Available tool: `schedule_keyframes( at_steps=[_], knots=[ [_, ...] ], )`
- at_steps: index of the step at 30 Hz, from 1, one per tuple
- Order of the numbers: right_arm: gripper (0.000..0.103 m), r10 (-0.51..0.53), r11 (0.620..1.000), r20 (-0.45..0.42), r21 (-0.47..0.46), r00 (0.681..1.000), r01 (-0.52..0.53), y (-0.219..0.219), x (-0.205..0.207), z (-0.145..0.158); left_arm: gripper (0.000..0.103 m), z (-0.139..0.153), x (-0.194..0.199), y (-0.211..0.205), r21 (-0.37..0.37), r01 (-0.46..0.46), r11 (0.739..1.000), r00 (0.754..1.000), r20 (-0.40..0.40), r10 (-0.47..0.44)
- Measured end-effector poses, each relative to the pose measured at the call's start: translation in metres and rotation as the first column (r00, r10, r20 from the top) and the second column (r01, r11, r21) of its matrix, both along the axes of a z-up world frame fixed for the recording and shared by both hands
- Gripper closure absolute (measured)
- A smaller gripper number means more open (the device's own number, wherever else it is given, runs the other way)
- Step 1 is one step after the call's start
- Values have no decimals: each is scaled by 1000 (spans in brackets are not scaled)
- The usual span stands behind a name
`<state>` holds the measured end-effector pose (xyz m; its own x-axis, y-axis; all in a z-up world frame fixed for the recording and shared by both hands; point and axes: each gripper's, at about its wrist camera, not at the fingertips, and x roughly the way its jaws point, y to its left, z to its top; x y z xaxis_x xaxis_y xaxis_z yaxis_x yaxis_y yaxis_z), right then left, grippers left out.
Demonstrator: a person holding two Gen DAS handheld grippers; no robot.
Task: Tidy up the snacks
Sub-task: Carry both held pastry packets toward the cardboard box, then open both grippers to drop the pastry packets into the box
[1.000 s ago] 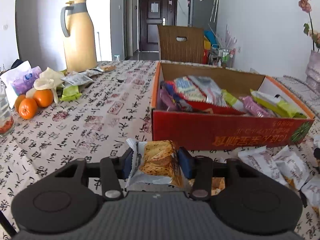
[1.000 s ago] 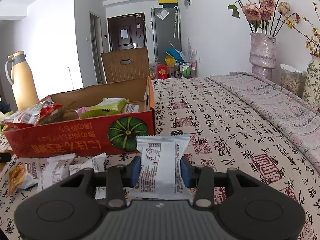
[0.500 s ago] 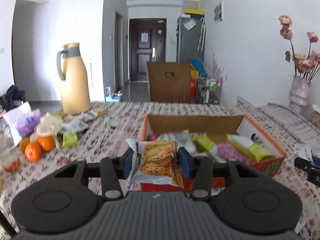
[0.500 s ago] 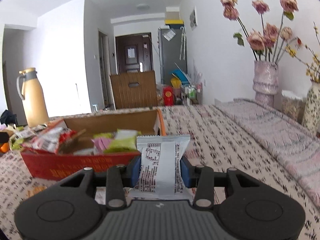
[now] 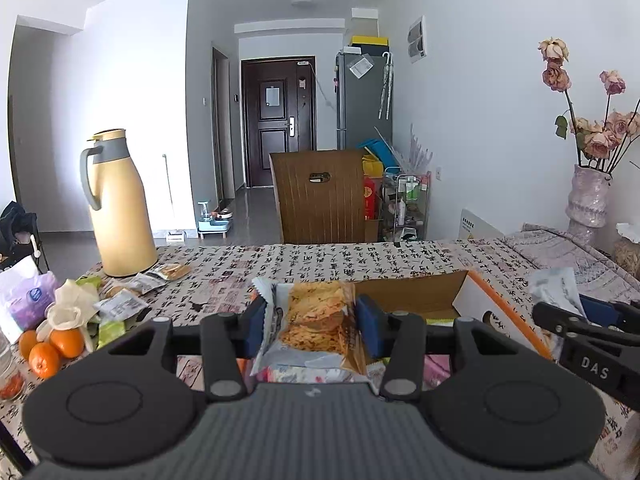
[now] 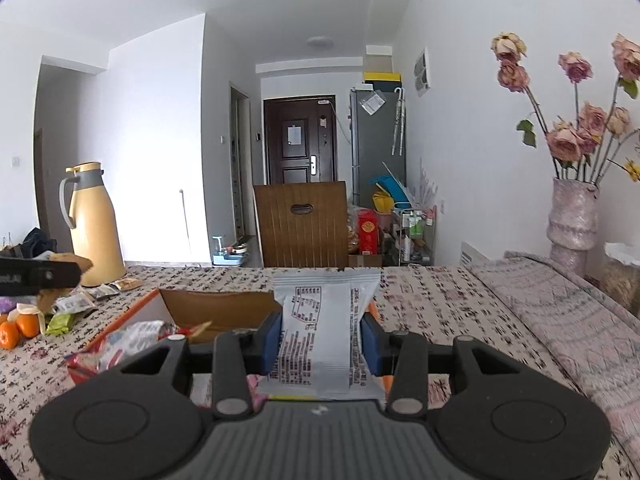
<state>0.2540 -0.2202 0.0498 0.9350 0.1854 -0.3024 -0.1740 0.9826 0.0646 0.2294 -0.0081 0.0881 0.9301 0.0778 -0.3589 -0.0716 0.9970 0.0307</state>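
Cracker pack [image 5: 316,320] was clamped in left tongs [image 5: 311,322], white pack [image 6: 320,336] in right tongs [image 6: 320,342], both held over the box [image 6: 208,308] on the worktop [image 6: 460,300].

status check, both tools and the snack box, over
Left tool shut on cracker pack. Right tool shut on white packet. Box ahead, nothing blocking.

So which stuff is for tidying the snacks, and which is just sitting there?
For the job:
cracker packet in left gripper
white packet in right gripper
cardboard box

Just lying about:
yellow jug
oranges
flower vase
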Motion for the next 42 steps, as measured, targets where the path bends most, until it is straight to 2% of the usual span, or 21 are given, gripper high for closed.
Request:
schedule_keyframes(
  at_steps=[7, 13, 18, 23, 26, 28, 29, 30, 31, 32, 33, 35, 38, 42],
  knots=[
    [62, 26, 1000, -2, -2, 1000, -26, 12, 34, 3, 55, -6, 31, -7, -14, -2, 1000, 1000, -21, 2],
    [62, 54, 999, -25, -2, 998, -54, 24, 61, -11, 55, -26, 59, -4, -41, -19, 999, 999, -45, 17],
    [62, 59, 998, -53, 24, 997, -58, 20, 69, -29, 55, -44, 69, 5, -63, -12, 998, 998, -69, 8],
    [62, 74, 997, -78, 19, 994, -73, 23, 70, -37, 54, -51, 73, 14, -89, -6, 996, 996, -94, -3],
    [58, 74, 997, -93, 12, 993, -73, 25, 71, -40, 51, -53, 72, 16, -95, -13, 995, 996, -94, 4],
    [56, 65, 998, -92, 11, 994, -64, 25, 71, -40, 39, -52, 70, 17, -100, -20, 995, 996, -88, 11],
    [53, 60, 998, -94, 12, 994, -59, 24, 71, -39, 35, -51, 69, 17, -99, -25, 995, 996, -82, 17],
    [48, 55, 998, -95, 15, 994, -54, 23, 70, -39, 27, -50, 69, 17, -96, -29, 995, 997, -77, 22],
    [38, 48, 999, -92, 20, 995, -47, 21, 69, -39, 19, -50, 67, 16, -93, -32, 995, 997, -70, 25],
    [27, 42, 999, -90, 22, 995, -41, 21, 69, -39, 17, -49, 66, 15, -90, -34, 995, 997, -65, 28],
    [23, 38, 999, -85, 26, 996, -36, 20, 69, -39, 14, -49, 65, 15, -88, -34, 996, 998, -61, 29],
    [14, 33, 999, -77, 34, 996, -30, 17, 67, -38, 0, -48, 65, 16, -91, -43, 995, 998, -59, 37],
    [0, 25, 999, -74, 42, 997, -22, 16, 65, -39, 0, -47, 65, 18, -105, -62, 993, 997, -62, 55],
    [0, 21, 999, -76, 47, 997, -18, 13, 65, -38, 0, -48, 64, 18, -113, -63, 992, 996, -68, 55]
  ],
)
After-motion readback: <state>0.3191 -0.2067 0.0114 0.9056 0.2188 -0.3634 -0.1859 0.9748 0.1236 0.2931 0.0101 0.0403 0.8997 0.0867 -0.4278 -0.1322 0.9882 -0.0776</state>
